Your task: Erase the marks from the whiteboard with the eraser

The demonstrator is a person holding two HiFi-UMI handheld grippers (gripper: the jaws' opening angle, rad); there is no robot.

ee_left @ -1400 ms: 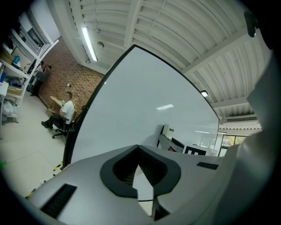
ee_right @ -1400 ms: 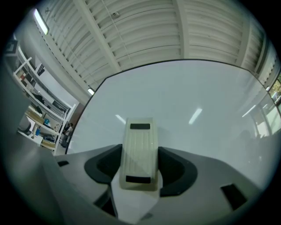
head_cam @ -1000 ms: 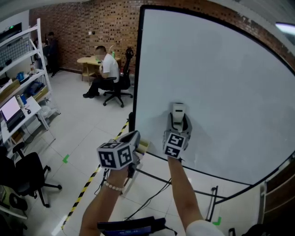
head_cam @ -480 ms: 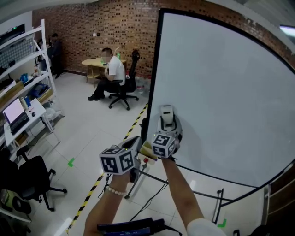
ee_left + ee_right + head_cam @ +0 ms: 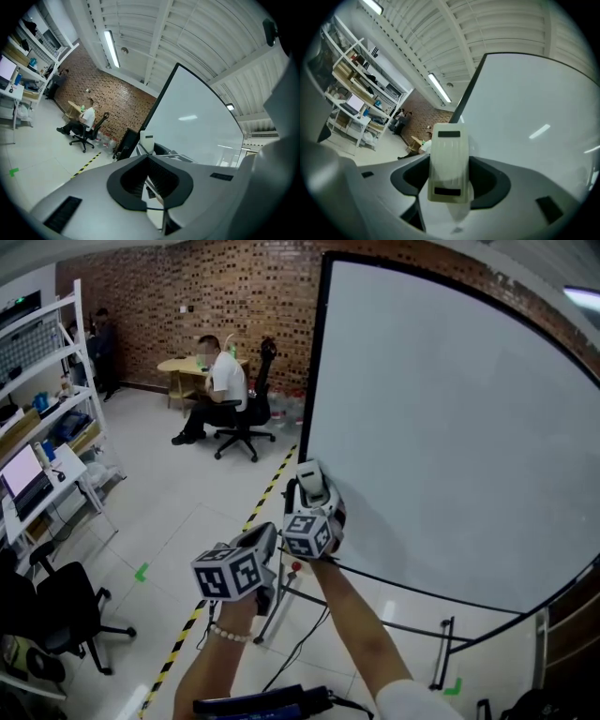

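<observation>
A large whiteboard [image 5: 450,427] with a black frame stands at the right; I see no marks on its surface. My right gripper [image 5: 314,495] is shut on a white eraser [image 5: 310,478], which is pressed at the board's lower left corner. In the right gripper view the eraser [image 5: 447,164] sticks up between the jaws of that gripper [image 5: 449,190], with the whiteboard [image 5: 534,117] behind. My left gripper [image 5: 266,545] hangs lower and to the left, off the board, shut on nothing. From the left gripper [image 5: 148,161] view, the eraser [image 5: 147,142] and whiteboard [image 5: 192,122] show ahead.
The board's stand legs [image 5: 375,620] and a cable lie on the tiled floor below. Yellow-black tape [image 5: 187,615] runs across the floor. A person [image 5: 220,381] sits on an office chair at a round table. Shelves [image 5: 47,409] and a black chair [image 5: 56,606] stand at the left.
My right gripper has slid the eraser leftward along the board's lower part to its left corner. The left gripper has stayed about where it was.
</observation>
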